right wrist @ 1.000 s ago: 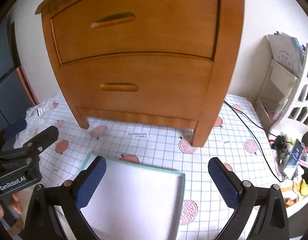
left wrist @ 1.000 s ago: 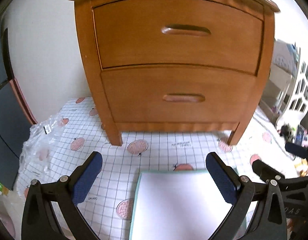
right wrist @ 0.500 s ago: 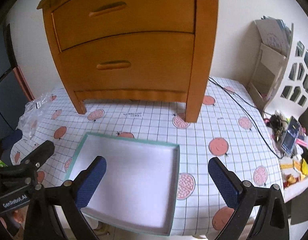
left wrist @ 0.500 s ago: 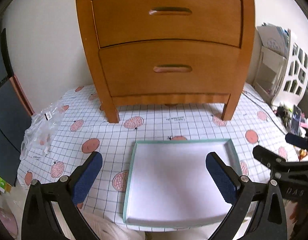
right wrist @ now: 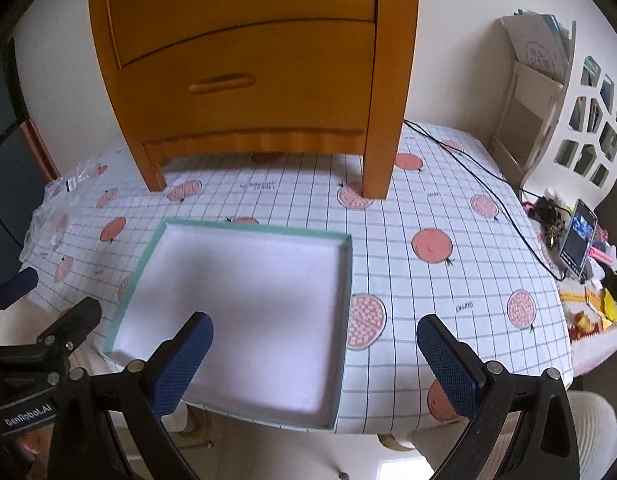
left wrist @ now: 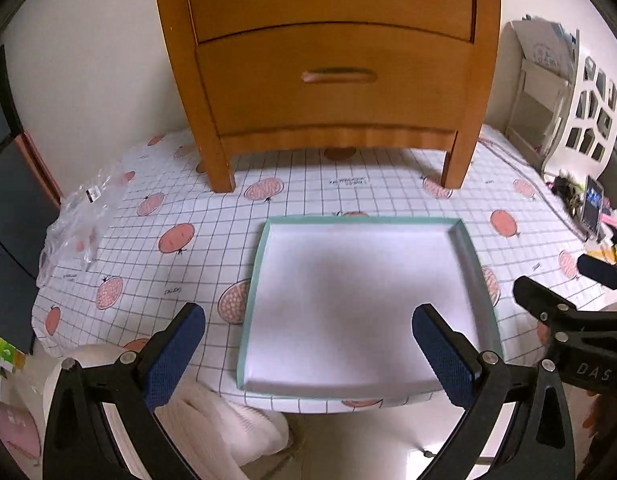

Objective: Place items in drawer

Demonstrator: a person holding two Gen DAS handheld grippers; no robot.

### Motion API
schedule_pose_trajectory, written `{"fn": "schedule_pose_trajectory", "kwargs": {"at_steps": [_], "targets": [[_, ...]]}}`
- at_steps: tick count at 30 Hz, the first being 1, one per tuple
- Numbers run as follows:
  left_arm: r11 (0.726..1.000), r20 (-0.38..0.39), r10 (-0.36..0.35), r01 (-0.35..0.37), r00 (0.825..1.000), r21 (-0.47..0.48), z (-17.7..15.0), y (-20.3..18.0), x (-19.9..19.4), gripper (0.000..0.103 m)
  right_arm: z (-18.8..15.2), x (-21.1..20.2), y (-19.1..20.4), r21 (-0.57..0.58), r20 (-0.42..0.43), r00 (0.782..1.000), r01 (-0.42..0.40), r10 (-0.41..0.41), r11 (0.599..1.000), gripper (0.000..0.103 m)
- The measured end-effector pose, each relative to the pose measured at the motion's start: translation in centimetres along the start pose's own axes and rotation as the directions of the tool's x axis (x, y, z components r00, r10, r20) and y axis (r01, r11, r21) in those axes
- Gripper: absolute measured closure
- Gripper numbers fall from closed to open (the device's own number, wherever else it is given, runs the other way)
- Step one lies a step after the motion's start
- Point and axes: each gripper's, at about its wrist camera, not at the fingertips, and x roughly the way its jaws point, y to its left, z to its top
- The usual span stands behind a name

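Both the left hand-held gripper [left wrist: 308, 344] and right hand-held gripper [right wrist: 314, 356] are held apart above the seemingly empty tray [left wrist: 260, 264] at the table's [left wrist: 308, 172] near edge; both drawers [left wrist: 336, 76] are closed.

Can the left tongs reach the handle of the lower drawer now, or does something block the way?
Probably yes. The left tongs are open and hold nothing; only the shallow white tray lies low on the table before the lower drawer handle.
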Motion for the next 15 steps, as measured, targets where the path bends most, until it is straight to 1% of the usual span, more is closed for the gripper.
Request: {"fn": "schedule_pose_trajectory", "kwargs": {"at_steps": [3,6,15], "targets": [[1.000,-0.016,0.013,-0.013,1.000,-0.003,-0.5,0.0,0.2,0.000,-0.8,0.1,-0.1,0.001,-0.007,1.000,0.009,-0.009,1.000,0.000],[1.000,-0.028,0.011,-0.011,1.000,-0.003,-0.8,0.0,0.2,0.000,-1.4,0.1,-0.4,0.003,-0.010,1.000,0.020,-0.020,1.000,0.000],[1.000,-0.056,0.018,-0.019,0.998,-0.007,-1.4,0.2,0.3,0.000,-2.0,-0.3,-0.4,-0.018,-0.002,0.999,0.052,-0.053,0.998,0.000]]}}
